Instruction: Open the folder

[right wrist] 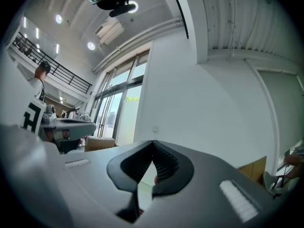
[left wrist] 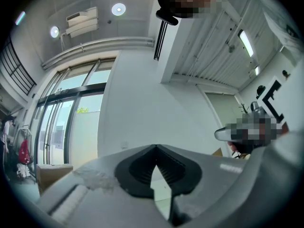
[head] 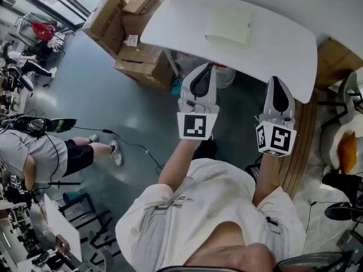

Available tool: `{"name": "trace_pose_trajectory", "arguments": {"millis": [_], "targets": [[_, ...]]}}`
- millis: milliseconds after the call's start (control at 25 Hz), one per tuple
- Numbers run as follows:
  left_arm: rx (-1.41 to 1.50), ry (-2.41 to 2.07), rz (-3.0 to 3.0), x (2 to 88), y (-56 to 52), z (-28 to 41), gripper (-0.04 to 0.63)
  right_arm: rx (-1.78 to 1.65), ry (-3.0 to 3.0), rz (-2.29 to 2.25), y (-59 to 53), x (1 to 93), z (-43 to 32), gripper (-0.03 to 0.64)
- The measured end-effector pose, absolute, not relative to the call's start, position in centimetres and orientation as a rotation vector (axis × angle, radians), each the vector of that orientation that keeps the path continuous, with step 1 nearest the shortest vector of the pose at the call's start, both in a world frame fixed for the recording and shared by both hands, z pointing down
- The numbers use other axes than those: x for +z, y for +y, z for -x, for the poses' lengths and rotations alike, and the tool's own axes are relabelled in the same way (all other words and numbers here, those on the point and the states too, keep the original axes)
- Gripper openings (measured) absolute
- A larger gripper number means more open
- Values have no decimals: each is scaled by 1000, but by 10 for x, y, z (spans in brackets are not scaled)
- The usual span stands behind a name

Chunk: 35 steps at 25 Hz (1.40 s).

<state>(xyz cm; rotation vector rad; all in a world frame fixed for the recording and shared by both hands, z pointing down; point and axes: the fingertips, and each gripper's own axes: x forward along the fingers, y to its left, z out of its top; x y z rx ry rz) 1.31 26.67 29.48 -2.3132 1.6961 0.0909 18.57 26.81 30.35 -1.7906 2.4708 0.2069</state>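
Note:
A pale green folder lies closed and flat on the white table at the top of the head view. My left gripper is held out short of the table's near edge, over the floor, jaws shut with nothing between them. My right gripper is beside it to the right, also shut and empty, its tips close to the table edge. In the left gripper view the left gripper points slightly upward at a white wall and windows. The right gripper sees the same wall. Neither gripper view shows the folder.
Cardboard boxes stand on the floor under and left of the table. A person stands at the left, with a cable on the grey floor. A wooden panel and a chair are at the right.

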Motion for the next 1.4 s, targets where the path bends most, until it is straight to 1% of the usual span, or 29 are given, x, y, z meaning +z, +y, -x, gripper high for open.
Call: {"name": "trace_pose_trajectory", "arguments": {"millis": [600,880,1080,1400], "targets": [[165,1609,2516,309,133,46,0,183,2469,1909,144,311,-112,2],[175,1605,2549,314,100,72,0,179,2445,1989,113,317,-81,0],[153,1598,2570,323,87,75,0,156,2452,2013,102,326,-74,0],[120,1585,2551,333,68,73,0,136,2432,2026,86,336,-87,2]]}}
